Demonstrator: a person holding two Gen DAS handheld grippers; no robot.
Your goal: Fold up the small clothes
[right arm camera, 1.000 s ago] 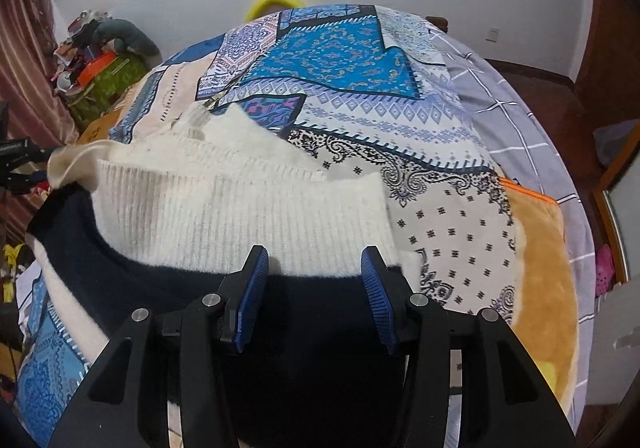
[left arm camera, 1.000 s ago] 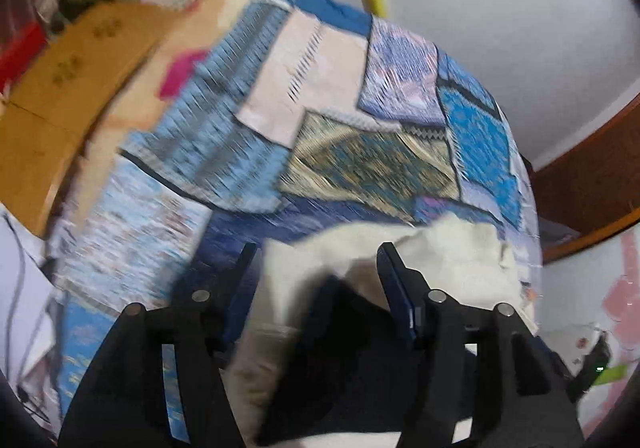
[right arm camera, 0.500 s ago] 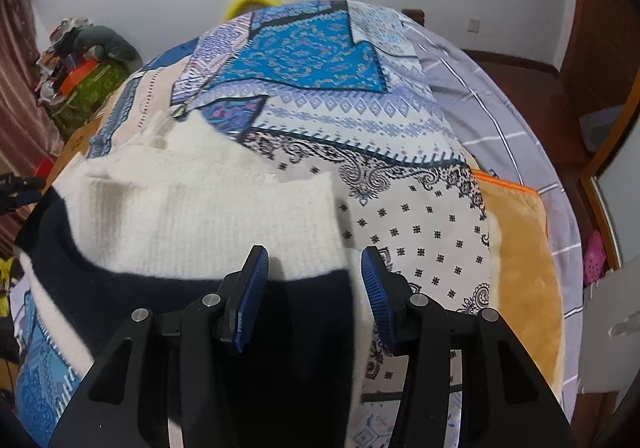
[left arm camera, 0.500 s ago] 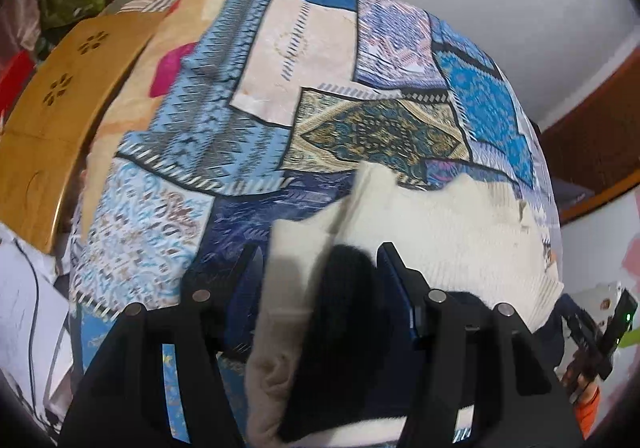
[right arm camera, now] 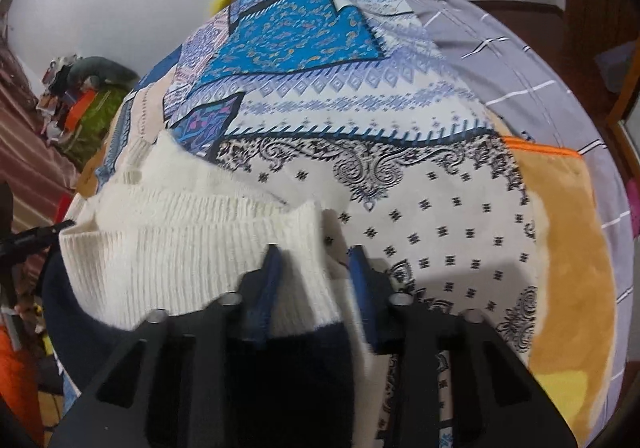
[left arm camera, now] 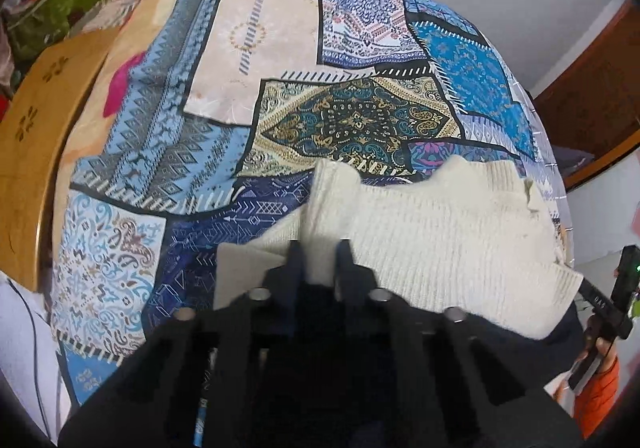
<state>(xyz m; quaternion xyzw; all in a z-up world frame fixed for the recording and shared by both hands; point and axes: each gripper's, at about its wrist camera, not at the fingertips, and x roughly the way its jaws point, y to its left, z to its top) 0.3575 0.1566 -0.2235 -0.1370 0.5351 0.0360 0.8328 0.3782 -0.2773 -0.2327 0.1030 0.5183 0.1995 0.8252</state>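
left tool now narrowed onto the left edge of the cream and navy sweater, where half a second ago wide open around it. right tool also narrower than before, closing over the sweater's right edge but with a gap remaining on one side (grip not certain). sweater lying across the near part of the patchwork bed cover. means both corners probably taken, so ready for lifting and folding over.
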